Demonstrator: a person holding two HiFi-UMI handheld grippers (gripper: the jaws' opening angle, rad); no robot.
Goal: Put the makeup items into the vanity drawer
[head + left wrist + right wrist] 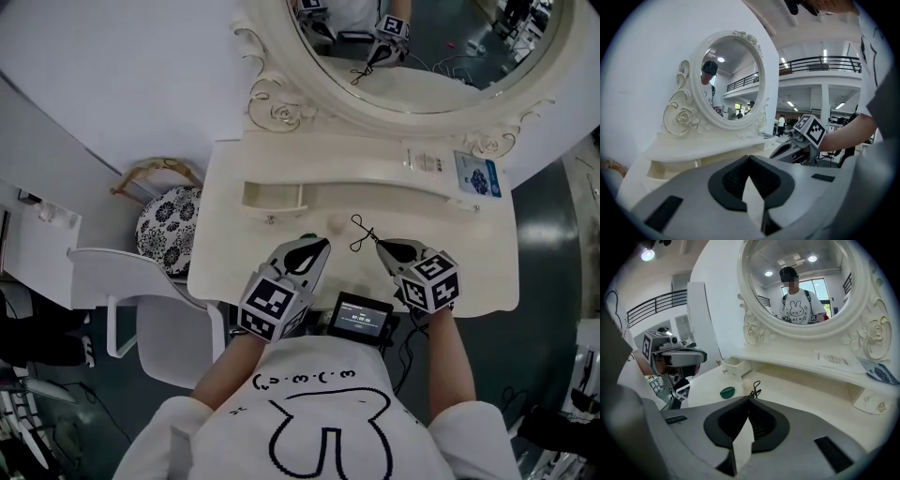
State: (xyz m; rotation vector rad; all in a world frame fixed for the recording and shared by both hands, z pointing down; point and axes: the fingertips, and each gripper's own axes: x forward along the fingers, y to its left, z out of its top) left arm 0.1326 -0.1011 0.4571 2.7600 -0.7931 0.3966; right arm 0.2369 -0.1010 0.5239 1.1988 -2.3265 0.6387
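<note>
Thin black curler pinched over the vanity table (469, 272), with the open drawer (272, 195) at centre left of the head view.
The left gripper (323, 243) is closed and empty, and it sits between the right gripper (379, 244) and the drawer, so a bump is likely. The right gripper's jaws clamp only one end of what looks like an eyelash curler (363, 232). It may swing or slip. Its long axis points from the jaw tips toward upper left.
</note>
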